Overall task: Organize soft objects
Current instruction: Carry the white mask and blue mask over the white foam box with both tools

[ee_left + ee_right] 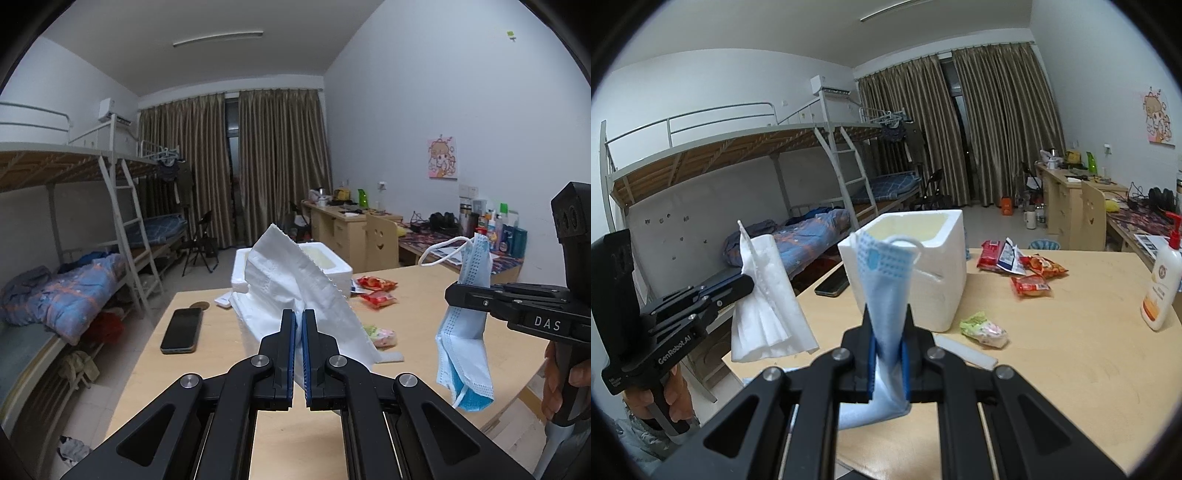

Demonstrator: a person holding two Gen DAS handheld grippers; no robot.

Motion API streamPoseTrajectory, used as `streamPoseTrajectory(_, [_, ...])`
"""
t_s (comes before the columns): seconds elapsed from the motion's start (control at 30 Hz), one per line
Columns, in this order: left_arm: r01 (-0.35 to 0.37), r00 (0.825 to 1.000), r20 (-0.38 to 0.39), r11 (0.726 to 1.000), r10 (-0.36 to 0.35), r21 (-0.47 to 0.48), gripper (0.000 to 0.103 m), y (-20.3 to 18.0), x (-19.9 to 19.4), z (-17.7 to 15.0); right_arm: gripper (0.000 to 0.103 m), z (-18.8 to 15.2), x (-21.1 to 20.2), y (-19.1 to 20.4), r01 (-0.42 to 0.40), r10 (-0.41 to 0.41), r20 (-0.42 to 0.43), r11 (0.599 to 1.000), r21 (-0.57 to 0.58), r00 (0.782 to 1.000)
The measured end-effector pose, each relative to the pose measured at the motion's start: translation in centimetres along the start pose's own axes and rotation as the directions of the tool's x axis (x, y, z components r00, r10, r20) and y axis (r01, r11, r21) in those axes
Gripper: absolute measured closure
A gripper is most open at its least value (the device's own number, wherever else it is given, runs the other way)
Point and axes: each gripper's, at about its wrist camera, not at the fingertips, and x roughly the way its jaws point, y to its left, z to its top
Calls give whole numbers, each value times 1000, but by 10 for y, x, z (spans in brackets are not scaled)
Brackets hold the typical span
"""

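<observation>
Currently both tools are raised above a pale wooden table (1071,332), each pinching one soft item. The left tool (299,354) has its jaws closed on a white, pleated paper tissue with a serrated edge (295,280), which stands up and fans out loosely above the jaws. The right tool (888,354) is closed on a crumpled light-blue disposable face mask (886,280); one white ear loop (908,242) arches free at the top, and part of the mask droops below the jaws.

Behind both items stands an open white foam box (938,266) on the table, seemingly the place to put them (this is a judgement, not something shown).

Risks from here: the grip on the mask is narrow, so the slack fabric could slide out during a quick swing. Its loose loop could catch on the box rim. The thin tissue could tear or flop outside the box if released too high. A black smartphone (181,331) and red snack packets (1030,284) lie near the box and could be knocked by a low pass.
</observation>
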Motion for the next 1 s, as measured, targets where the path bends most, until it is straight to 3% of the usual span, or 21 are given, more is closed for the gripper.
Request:
streamPoseTrajectory(0.27, [-25,1000,-13,999,24,-20,99,17,21,10,89,14,21,8,-3,2,-12,999,-38,1000])
streamPoseTrajectory(0.5, [-38,999,-10,999,37,-28,99,21,39,17,89,25,37,14,80,-83,-21,993,-91,996])
streamPoseTrajectory(1.0, [-50,999,-18,999,49,-14,99,32,69,35,89,54,59,20,110,-116,-28,981,-157,993])
